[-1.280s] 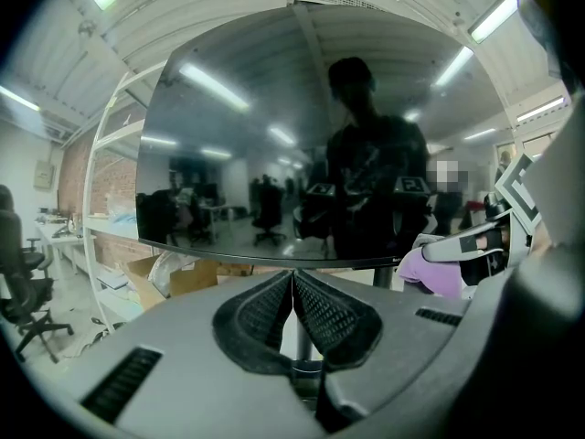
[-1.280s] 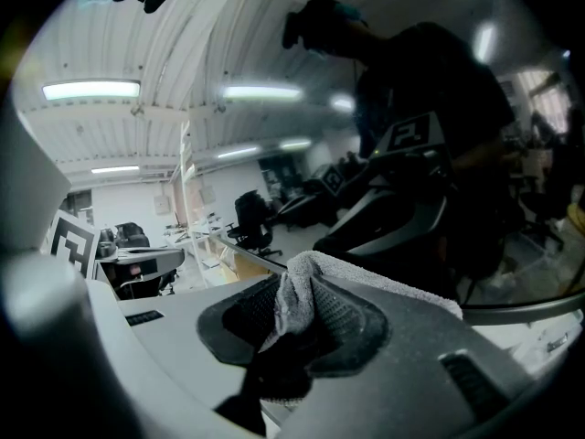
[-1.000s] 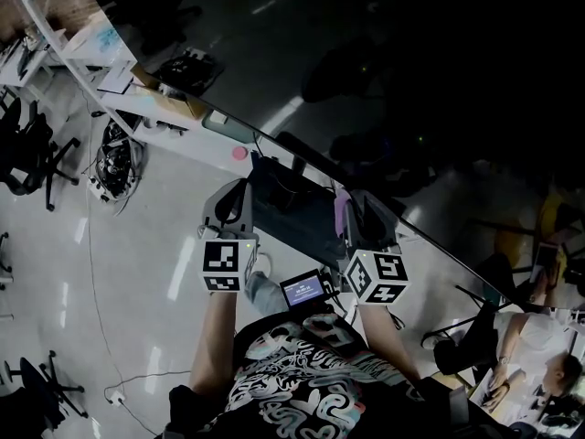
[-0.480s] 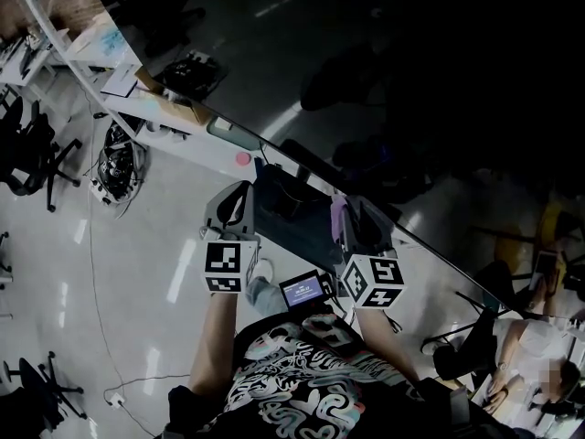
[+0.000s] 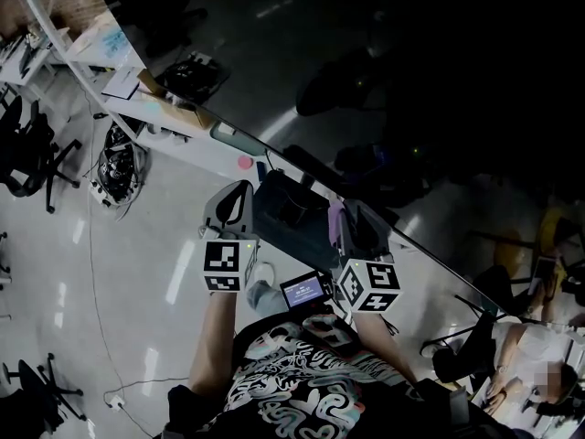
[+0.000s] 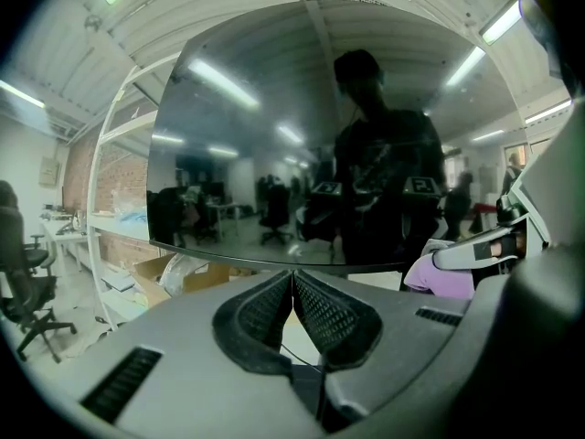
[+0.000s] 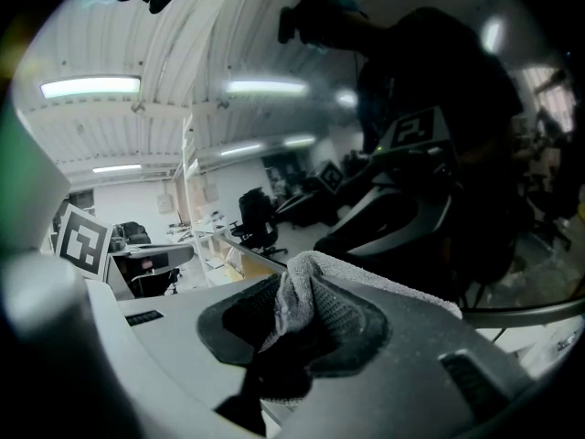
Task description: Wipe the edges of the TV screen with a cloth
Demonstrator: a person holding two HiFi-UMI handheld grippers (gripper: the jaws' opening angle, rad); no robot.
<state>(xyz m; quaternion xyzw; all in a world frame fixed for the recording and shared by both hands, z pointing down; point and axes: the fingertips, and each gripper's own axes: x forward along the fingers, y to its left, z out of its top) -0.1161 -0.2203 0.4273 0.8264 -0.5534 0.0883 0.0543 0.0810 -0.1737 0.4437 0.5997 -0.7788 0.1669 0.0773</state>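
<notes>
The TV screen (image 5: 384, 80) is a large dark glossy panel; its lower edge runs diagonally from upper left to lower right in the head view. My right gripper (image 5: 352, 222) is at that lower edge, shut on a pale cloth (image 5: 335, 216). In the right gripper view the cloth (image 7: 366, 279) is bunched between the jaws (image 7: 294, 288) and draped over one, close to the screen. My left gripper (image 5: 236, 199) hangs just below the edge, left of the right one, shut and empty (image 6: 292, 277). The left gripper view faces the screen (image 6: 274, 135), with the cloth (image 6: 437, 273) at the right.
A white shelf frame (image 5: 55, 35) with boxes (image 5: 160, 94) stands at the TV's left end. Cables (image 5: 114, 158) lie on the floor beneath it and office chairs (image 5: 27, 149) stand further left. Seated people are at the lower right (image 5: 539, 373). A small lit display (image 5: 302, 291) hangs at the person's chest.
My right gripper with the cloth has shifted a little to the left and down along the lower edge. The left gripper has barely moved.
</notes>
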